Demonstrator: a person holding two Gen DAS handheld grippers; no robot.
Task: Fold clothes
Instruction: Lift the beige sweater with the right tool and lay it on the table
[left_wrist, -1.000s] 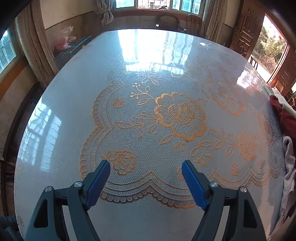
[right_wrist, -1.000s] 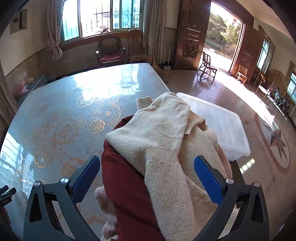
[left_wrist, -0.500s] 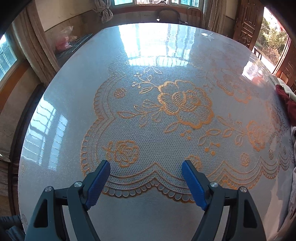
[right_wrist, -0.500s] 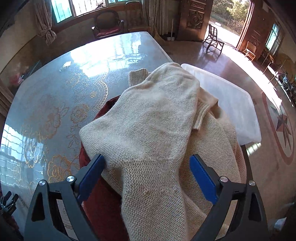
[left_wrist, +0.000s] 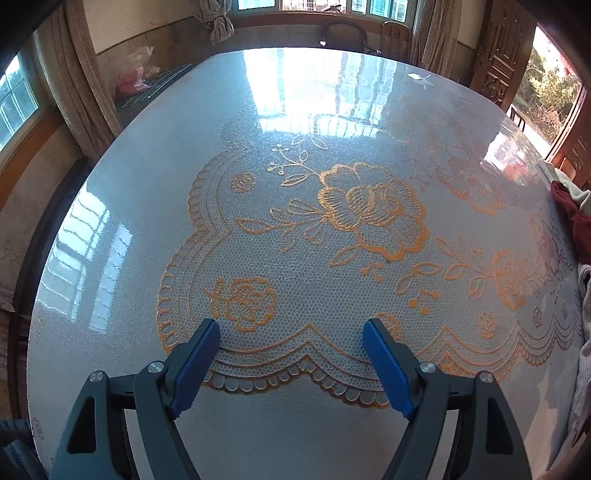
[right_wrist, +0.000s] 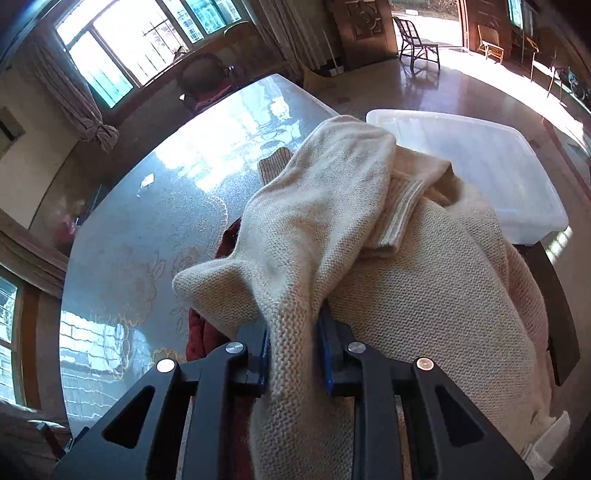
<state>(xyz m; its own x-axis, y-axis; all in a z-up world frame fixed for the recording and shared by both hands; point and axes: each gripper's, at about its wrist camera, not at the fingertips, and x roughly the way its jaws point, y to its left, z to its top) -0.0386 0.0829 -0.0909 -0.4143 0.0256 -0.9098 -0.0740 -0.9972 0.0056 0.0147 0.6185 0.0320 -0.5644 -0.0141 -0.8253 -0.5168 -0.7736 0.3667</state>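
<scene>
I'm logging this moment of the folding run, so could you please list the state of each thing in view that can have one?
Left gripper: open, empty, above the bare table.
Right gripper: shut on the cream sweater.
Cream sweater: unfolded, bunched, top of the pile.
Dark red garment: crumpled under the sweater.
Plastic bin: lid on.
Door: open.

Cream knit sweater atop red garment
</scene>
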